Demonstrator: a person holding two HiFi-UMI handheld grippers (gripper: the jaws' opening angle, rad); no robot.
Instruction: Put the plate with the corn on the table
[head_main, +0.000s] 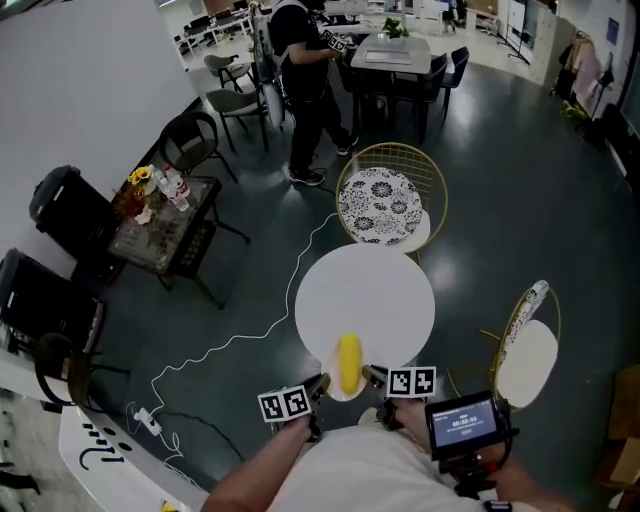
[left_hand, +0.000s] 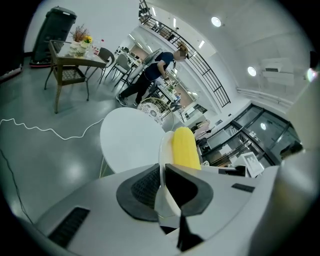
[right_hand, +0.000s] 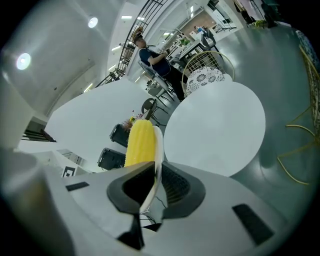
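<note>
Plate (head_main: 333, 388) with corn (head_main: 348, 364): held at the table's (head_main: 365, 290) near edge. Opposite rims are clamped between the shut jaws of the left gripper (left_hand: 162, 171) and right gripper (right_hand: 154, 172).

Wire chair (head_main: 390, 195): gold frame, black-and-white patterned cushion
Side table (head_main: 150, 248): flowers and bottles on top
Cable (head_main: 296, 270): white, winding over dark floor
Person (head_main: 300, 70): standing, dark clothes, far end

The table (head_main: 365, 290) lies bare; chair (head_main: 385, 200) stands beyond.
</note>
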